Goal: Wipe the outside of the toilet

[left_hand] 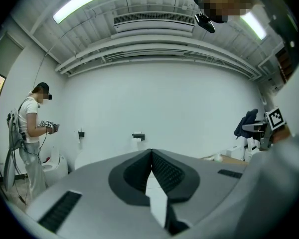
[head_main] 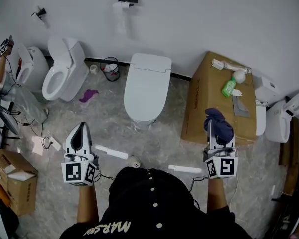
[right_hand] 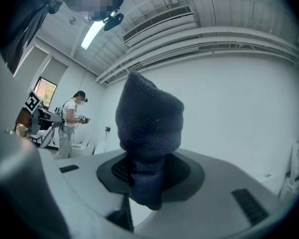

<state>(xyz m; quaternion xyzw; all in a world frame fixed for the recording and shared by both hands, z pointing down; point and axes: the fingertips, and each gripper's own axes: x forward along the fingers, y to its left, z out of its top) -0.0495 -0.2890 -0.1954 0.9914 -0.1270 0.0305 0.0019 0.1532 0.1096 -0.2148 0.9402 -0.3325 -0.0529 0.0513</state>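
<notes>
A white toilet [head_main: 146,87] with its lid down stands against the far wall, straight ahead of me. My right gripper [head_main: 214,126] is shut on a dark blue cloth [head_main: 218,124], which bulges up between the jaws; the cloth [right_hand: 148,128] fills the middle of the right gripper view. My left gripper [head_main: 80,131] is shut with nothing in it, its pads [left_hand: 162,176] pressed together. Both grippers are held low over the floor, short of the toilet, one at each side of it.
A cardboard box [head_main: 217,96] right of the toilet carries a green bottle [head_main: 228,87] and small items. A second toilet [head_main: 64,69], a bin [head_main: 110,68], a purple rag [head_main: 88,94] and another person [left_hand: 31,138] are at left. Cables and white bars [head_main: 111,152] lie on the floor.
</notes>
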